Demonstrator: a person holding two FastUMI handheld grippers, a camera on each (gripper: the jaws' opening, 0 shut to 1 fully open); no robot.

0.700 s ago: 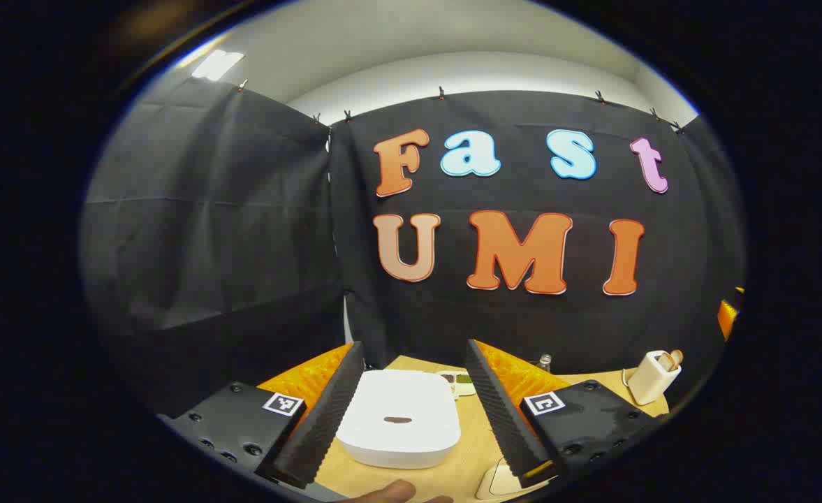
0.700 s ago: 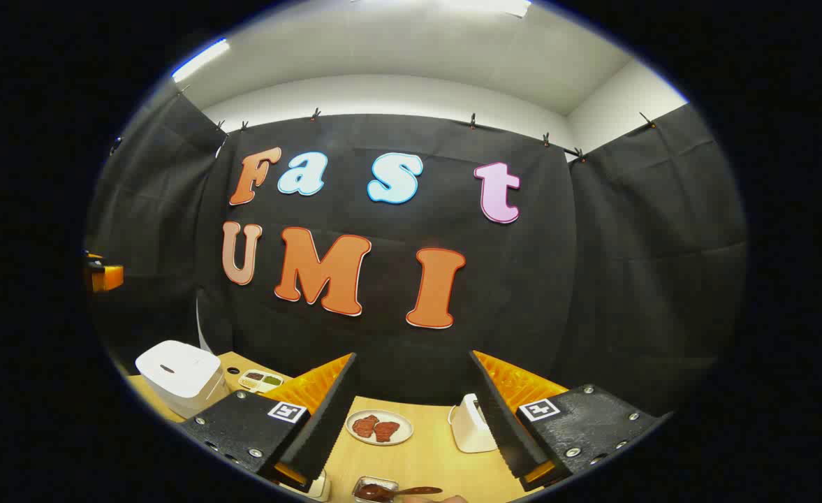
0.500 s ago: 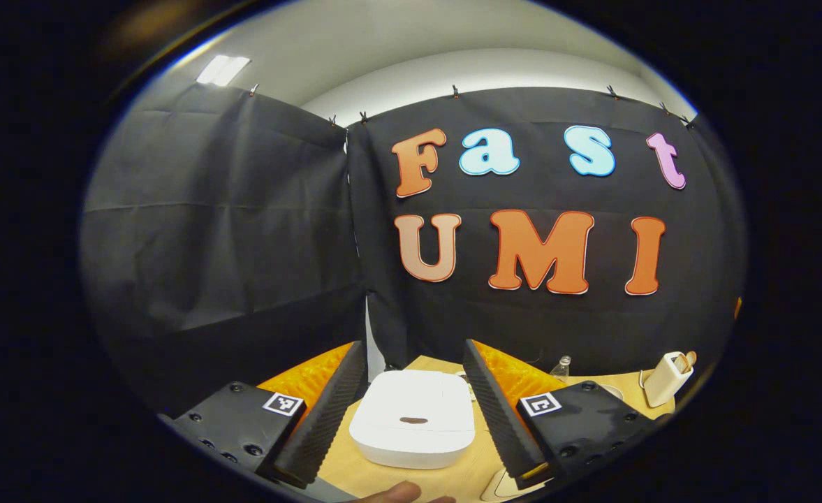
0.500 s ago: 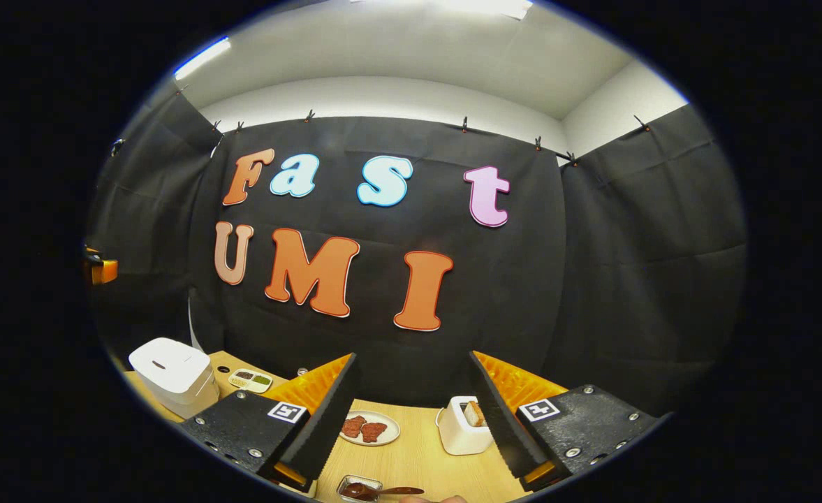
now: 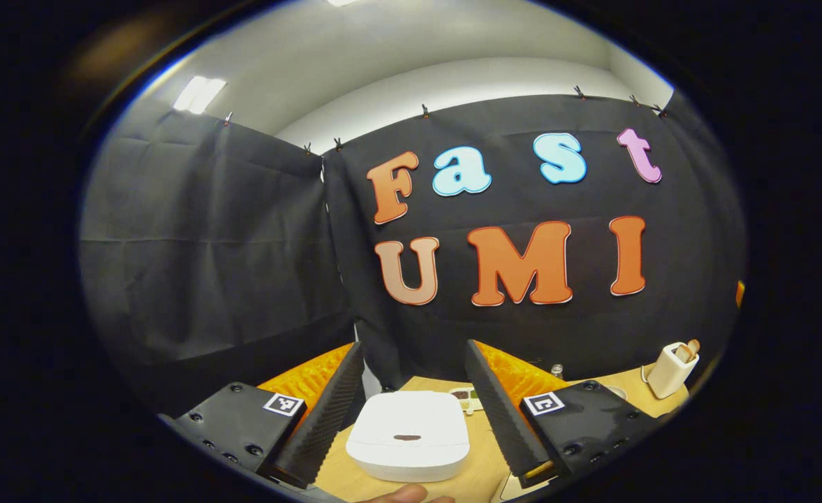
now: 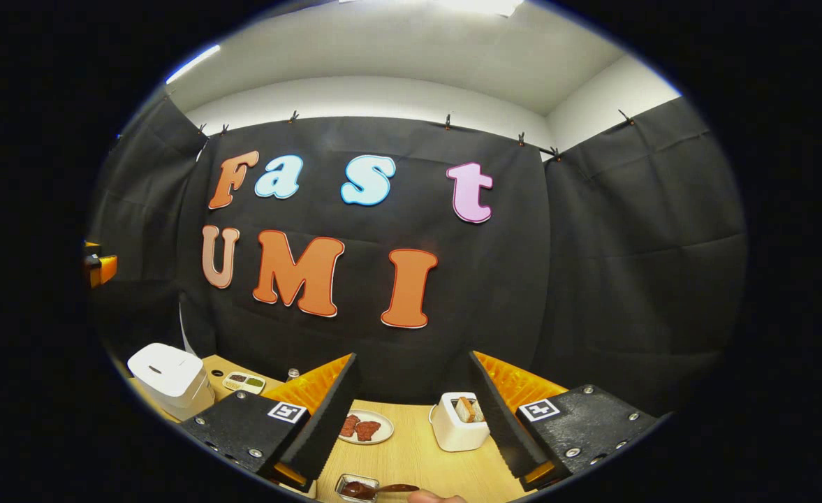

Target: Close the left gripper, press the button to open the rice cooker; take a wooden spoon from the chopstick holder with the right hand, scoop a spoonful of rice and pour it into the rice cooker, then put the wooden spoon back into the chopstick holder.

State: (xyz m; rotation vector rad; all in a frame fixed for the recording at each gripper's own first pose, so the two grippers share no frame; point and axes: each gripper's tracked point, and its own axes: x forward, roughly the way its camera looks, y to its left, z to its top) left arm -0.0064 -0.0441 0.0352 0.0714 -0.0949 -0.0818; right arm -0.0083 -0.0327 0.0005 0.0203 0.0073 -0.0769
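Fingers of the left gripper [image 5: 412, 412] and right gripper [image 6: 411, 419] are standing apart, gripping nothing. Rice cooker [image 5: 408, 434] is sitting shut near the table's [image 6: 417, 454] left edge: rigid, smooth. Wooden spoon [image 5: 693, 346], probably light and stiff, is poking from the chopstick holder [image 5: 670, 370] toward the right edge; grip its upper end.

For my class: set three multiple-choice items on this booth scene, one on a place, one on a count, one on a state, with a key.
1. In the left gripper view, the rice cooker lies
A. between that gripper's two fingers
B. on the floor
C. atop the chopstick holder

2. How many brown pieces lie on the plate?
A. none
B. two
C. five

3. The rice cooker's lid is
A. open
B. missing
C. shut

Key: 1 A, it sits framed by the left gripper; 2 B, two pieces lie side by side in the right gripper view; 3 C, the flat white top lies closed.
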